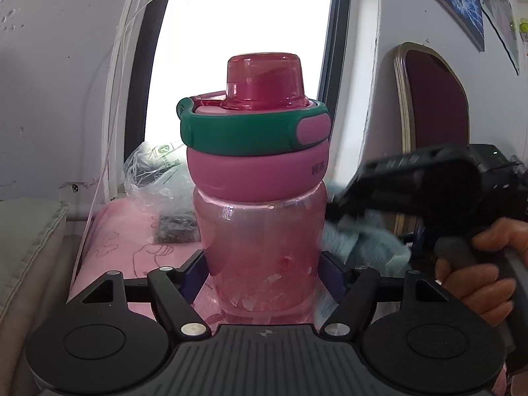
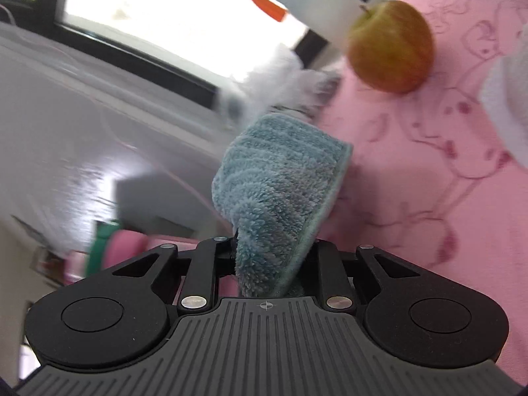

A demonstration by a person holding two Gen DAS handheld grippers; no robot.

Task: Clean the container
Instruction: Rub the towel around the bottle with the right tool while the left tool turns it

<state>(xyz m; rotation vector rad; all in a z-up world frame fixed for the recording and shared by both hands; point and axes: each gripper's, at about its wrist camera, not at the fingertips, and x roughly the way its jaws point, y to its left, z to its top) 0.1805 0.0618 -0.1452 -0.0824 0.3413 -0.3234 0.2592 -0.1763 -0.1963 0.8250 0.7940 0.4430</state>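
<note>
Pink cloth (image 2: 429, 178): covers the surface that everything rests on, likely to protect it; its edges run out of both views.
Bottle (image 1: 260, 231): the thing to be cleaned; it stands upright on the pink cloth, lid on, held steady so its clear side faces the wiping hand. Its base is hidden behind the gripper body.
Left gripper (image 1: 262, 280): its fingers are closed against the bottle's lower sides, one on each flank, bracing it; the pads themselves are mostly covered by the bottle.
Right gripper (image 2: 274, 264): its fingers pinch a fold of the blue rag (image 2: 280, 191), leaving the loose bulk free in front to rub with. From the left wrist it is a dark blur at the bottle's right shoulder, a hand (image 1: 475, 280) on its handle.
Rag contact: in the left view the rag (image 1: 359, 237) sits just beside the bottle's right wall; whether it touches cannot be told through the blur.
Apple (image 2: 391, 46): lies on the pink cloth, well apart from the rag.
White bottle (image 2: 313, 6): blurred and cut off at the top edge, orange part beside it unclear.
Plastic bag (image 1: 155, 178): behind the bottle by the window; contents hard to make out.
</note>
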